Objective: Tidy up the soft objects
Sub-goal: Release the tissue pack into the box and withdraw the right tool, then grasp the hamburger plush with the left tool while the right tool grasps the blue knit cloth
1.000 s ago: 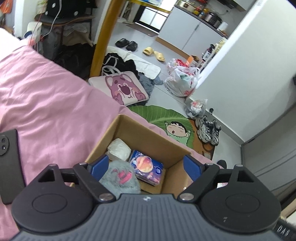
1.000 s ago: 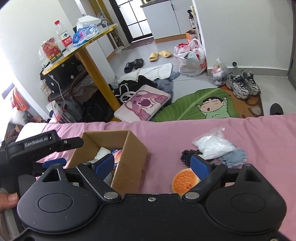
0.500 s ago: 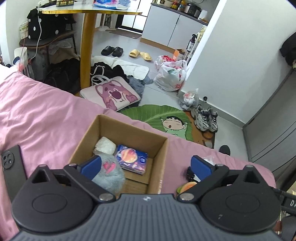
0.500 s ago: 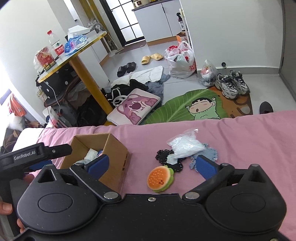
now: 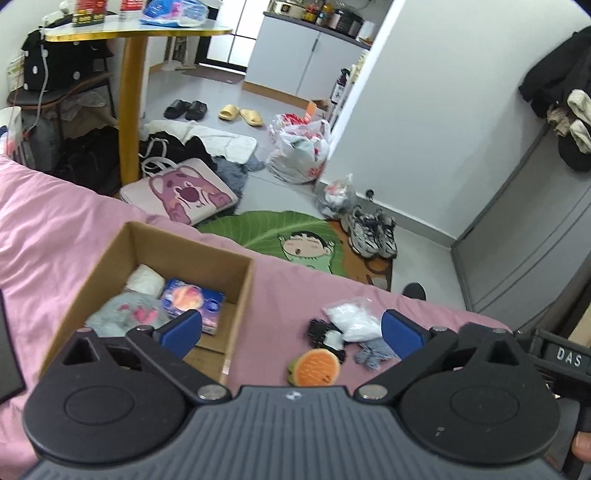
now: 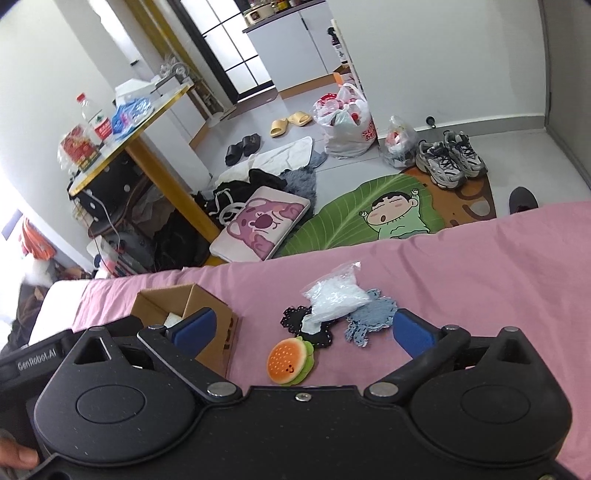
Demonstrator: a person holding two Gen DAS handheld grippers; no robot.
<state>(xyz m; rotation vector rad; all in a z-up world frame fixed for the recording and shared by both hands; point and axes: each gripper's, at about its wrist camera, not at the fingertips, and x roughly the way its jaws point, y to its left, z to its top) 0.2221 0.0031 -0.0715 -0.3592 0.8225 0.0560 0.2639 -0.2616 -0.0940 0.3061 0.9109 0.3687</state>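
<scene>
Both tongs (image 5: 290,328) (image 6: 301,330) agape over pink bedsheet (image 6: 480,266)

The box (image 6: 207,314) was mostly hidden in the right wrist view behind the right gripper's (image 6: 301,330) body, so its contents could not be made out there. In the left wrist view the left gripper (image 5: 291,330) covered the box's near wall, part of the grey plush (image 5: 123,315) and the burger toy's (image 5: 314,369) lower edge. A dark flat thing (image 5: 9,354) was cut off by the left edge. The labels on the table (image 5: 147,31) were too small to read.
</scene>
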